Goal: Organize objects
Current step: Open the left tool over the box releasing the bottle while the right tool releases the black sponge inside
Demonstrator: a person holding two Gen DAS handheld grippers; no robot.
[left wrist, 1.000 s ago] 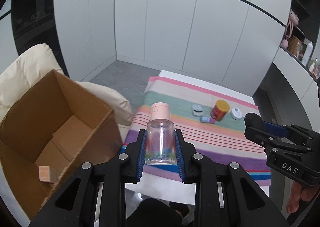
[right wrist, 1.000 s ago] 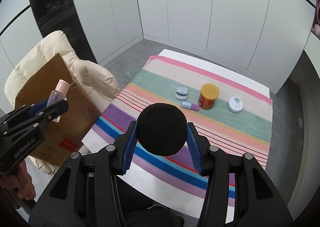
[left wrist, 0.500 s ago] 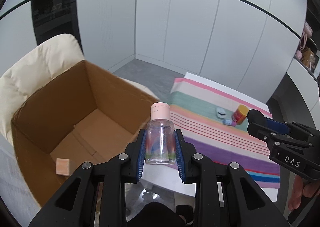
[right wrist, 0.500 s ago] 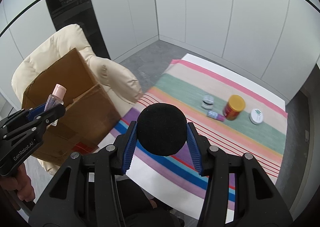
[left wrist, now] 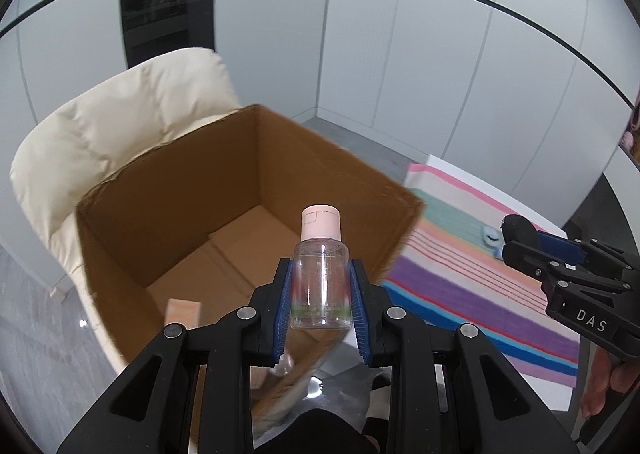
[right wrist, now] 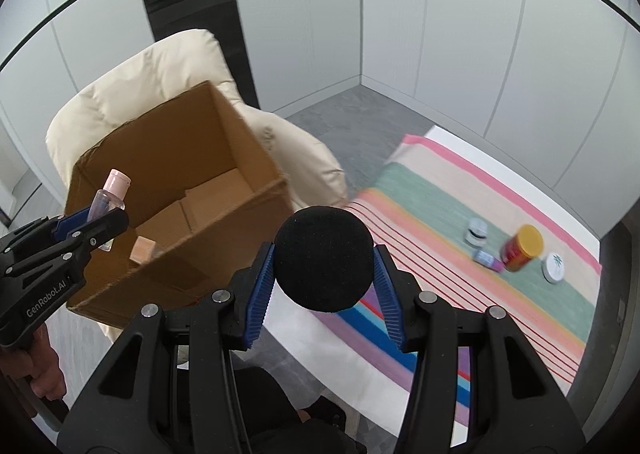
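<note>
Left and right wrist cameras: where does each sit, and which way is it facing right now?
Left wrist: on the left gripper, angled down over the cardboard box; clear bottle clamped; right gripper at the picture's right.
Right wrist: on the right gripper, holding a black ball, facing the striped cloth; left gripper at the picture's left.
Shared: box, cloth, cream chair.
</note>
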